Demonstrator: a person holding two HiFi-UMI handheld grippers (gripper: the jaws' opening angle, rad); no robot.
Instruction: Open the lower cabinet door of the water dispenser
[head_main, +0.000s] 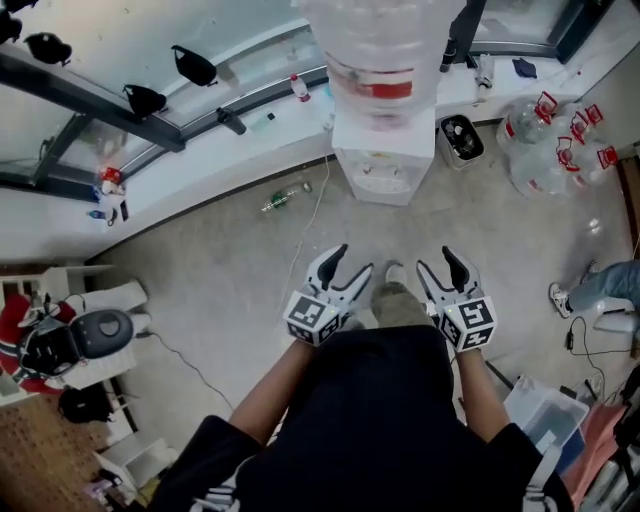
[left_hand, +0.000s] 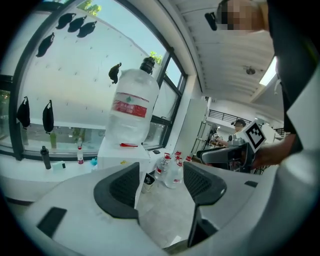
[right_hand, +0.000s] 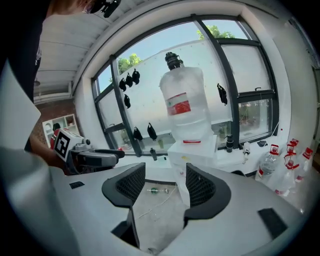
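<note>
Both grippers are held out in front of the person, side by side over the bare concrete floor. The left gripper (head_main: 352, 262) has its jaws spread wide with nothing between the pads, and the right gripper (head_main: 434, 260) is the same: wide apart and gripping nothing.

The water dispenser (head_main: 378, 165) stands straight ahead against the white window ledge (head_main: 200, 165), well apart from both grippers, with a big clear water jug (head_main: 385, 45) upside down on top. I can't make out its lower cabinet door (the right gripper view only shows a white edge of the cabinet between the jaws).

A small bin (head_main: 460, 138) sits just right of the dispenser, with spare water jugs (head_main: 555, 140) beyond it. A green bottle (head_main: 283, 198) lies on the floor to the left.
</note>
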